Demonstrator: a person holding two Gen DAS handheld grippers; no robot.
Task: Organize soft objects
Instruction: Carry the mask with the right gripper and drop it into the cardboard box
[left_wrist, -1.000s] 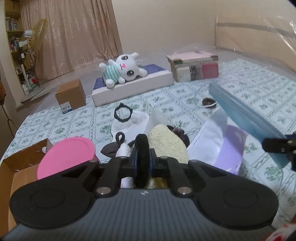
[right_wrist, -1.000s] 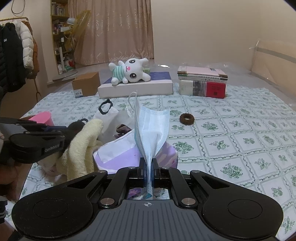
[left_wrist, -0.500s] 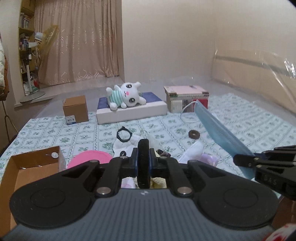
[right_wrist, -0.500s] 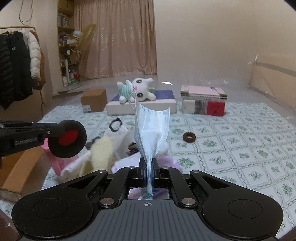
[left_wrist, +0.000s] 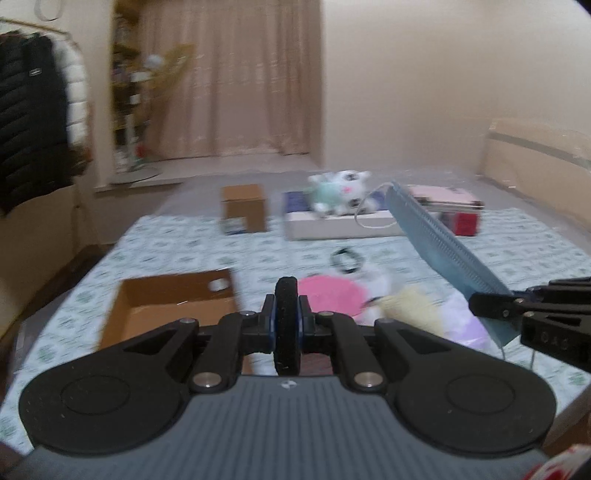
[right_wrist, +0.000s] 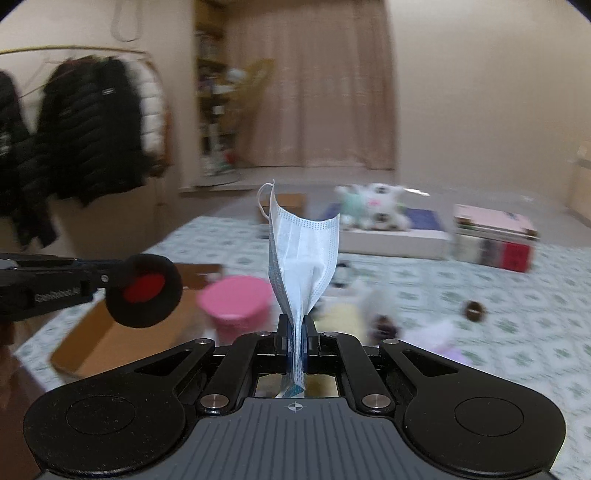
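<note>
Mask (right_wrist: 303, 254) pinched upright in the right gripper (right_wrist: 295, 338); left gripper (left_wrist: 286, 325) clamps a black disc (left_wrist: 286, 325) edge-on — both above the cardboard box (left_wrist: 170, 306) and pink bowl (right_wrist: 234, 299).

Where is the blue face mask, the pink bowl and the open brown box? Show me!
blue face mask (right_wrist: 304, 254), right wrist view, on its pleated middle.
pink bowl (right_wrist: 234, 297), right wrist view, on its round underside.
open brown box (left_wrist: 173, 304), left wrist view, on its inner back wall.
</note>
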